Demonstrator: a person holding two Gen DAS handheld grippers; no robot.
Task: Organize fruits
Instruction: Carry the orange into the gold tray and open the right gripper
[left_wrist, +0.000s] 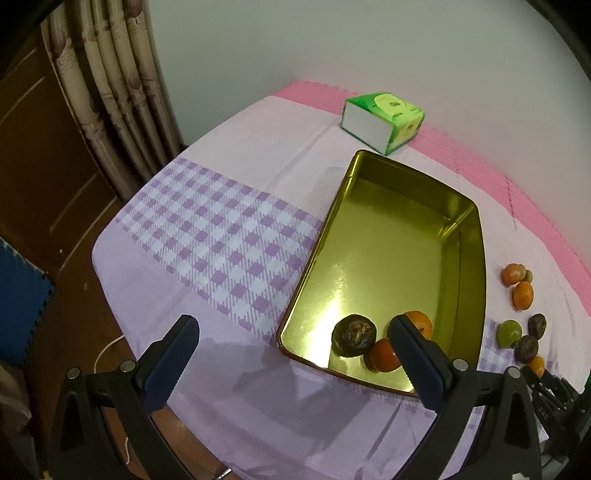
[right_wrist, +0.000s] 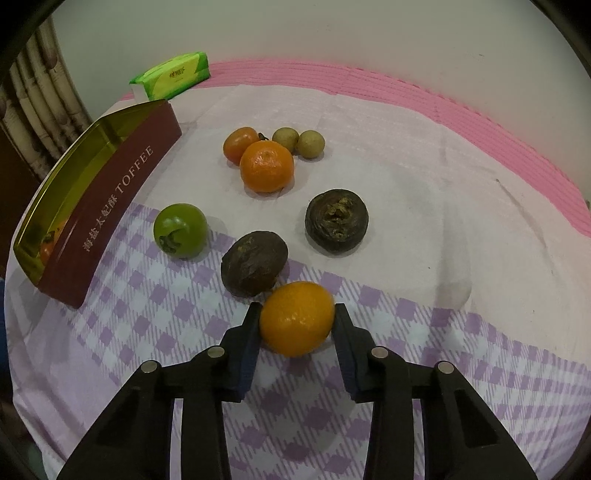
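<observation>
Sitting between the right gripper (right_wrist: 297, 314) fingers, the yellow-orange citrus (right_wrist: 296, 318) rests on the checked tablecloth (right_wrist: 166, 314); the left pad touches its side, the right pad lies against or just off its other flank, so whether the jaws truly clamp it I cannot tell. At 11 o'clock from it, just beside, lies a dark brown fruit (right_wrist: 254, 263); a second dark fruit (right_wrist: 336, 220) sits at 1 o'clock, a green fruit (right_wrist: 180, 230) at 10 o'clock. Farther, at 12 o'clock, cluster an orange (right_wrist: 266, 167), a reddish fruit (right_wrist: 239, 144) and two small tan fruits (right_wrist: 298, 142).

The gold tin (right_wrist: 110, 206), at 10 o'clock, reads "TOFFEE" beside Chinese characters. A green tissue pack (right_wrist: 173, 75) lies beyond it.

The left gripper (left_wrist: 291, 336) hovers wide open and empty over the tin's near end.
</observation>
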